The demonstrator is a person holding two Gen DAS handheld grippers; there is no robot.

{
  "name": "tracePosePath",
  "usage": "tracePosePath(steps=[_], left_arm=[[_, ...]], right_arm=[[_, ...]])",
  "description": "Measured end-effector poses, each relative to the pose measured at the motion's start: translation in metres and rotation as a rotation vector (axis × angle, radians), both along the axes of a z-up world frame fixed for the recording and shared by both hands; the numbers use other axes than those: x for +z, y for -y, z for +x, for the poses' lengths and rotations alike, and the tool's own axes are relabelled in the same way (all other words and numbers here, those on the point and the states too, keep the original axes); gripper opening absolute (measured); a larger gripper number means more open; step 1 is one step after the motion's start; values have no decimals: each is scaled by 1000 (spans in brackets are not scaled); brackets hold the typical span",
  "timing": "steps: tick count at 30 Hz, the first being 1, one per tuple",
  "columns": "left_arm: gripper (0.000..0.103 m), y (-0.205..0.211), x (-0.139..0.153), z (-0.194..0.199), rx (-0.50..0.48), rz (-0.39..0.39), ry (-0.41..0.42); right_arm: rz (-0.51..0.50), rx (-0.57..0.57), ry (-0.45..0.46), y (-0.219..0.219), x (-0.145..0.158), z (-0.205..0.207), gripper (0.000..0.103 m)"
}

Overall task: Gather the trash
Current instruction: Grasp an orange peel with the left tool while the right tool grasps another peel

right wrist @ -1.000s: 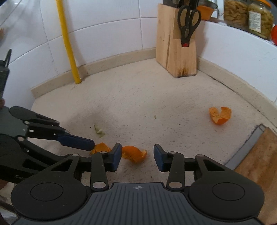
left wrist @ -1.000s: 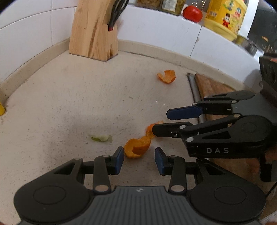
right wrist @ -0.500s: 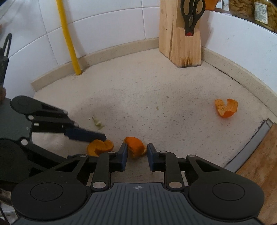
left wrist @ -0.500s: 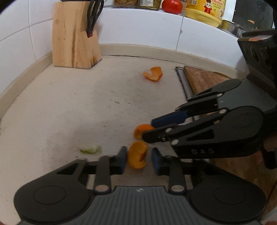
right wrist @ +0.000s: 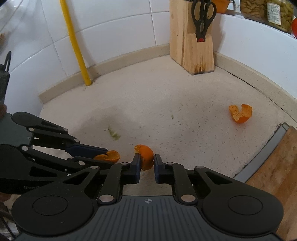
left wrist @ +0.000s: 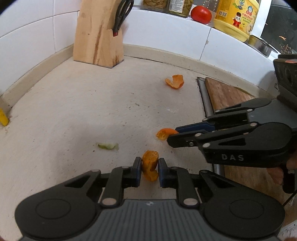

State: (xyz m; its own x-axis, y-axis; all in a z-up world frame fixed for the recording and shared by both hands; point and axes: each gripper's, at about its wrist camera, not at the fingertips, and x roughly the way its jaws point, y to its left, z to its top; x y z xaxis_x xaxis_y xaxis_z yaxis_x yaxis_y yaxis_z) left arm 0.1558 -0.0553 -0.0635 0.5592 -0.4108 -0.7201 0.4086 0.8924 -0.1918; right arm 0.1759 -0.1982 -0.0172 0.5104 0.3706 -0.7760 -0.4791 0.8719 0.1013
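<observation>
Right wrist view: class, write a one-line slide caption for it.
Right gripper pinches an orange peel off the counter; left gripper grips another.

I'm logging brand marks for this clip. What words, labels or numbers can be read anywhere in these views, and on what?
"DAS": on the side of the right gripper, seen from the left wrist view.
Yellow container on the ledge: a cartoon label with characters and codes, too small to read.
Glass jars: paper labels, print too blurred to read.
Left gripper: faint lettering on its side, too dark to read.
</observation>
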Motion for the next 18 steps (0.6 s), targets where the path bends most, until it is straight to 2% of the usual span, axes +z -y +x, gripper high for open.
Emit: tracePosePath(steps=[7, 18], left_arm=[[15, -10, 5, -12, 27, -24, 9], [15, -49, 18, -41, 109, -48, 51]], right_arm=[[30, -10, -9, -7, 9, -16, 20], [42, 83, 31, -51, 30, -41, 20]])
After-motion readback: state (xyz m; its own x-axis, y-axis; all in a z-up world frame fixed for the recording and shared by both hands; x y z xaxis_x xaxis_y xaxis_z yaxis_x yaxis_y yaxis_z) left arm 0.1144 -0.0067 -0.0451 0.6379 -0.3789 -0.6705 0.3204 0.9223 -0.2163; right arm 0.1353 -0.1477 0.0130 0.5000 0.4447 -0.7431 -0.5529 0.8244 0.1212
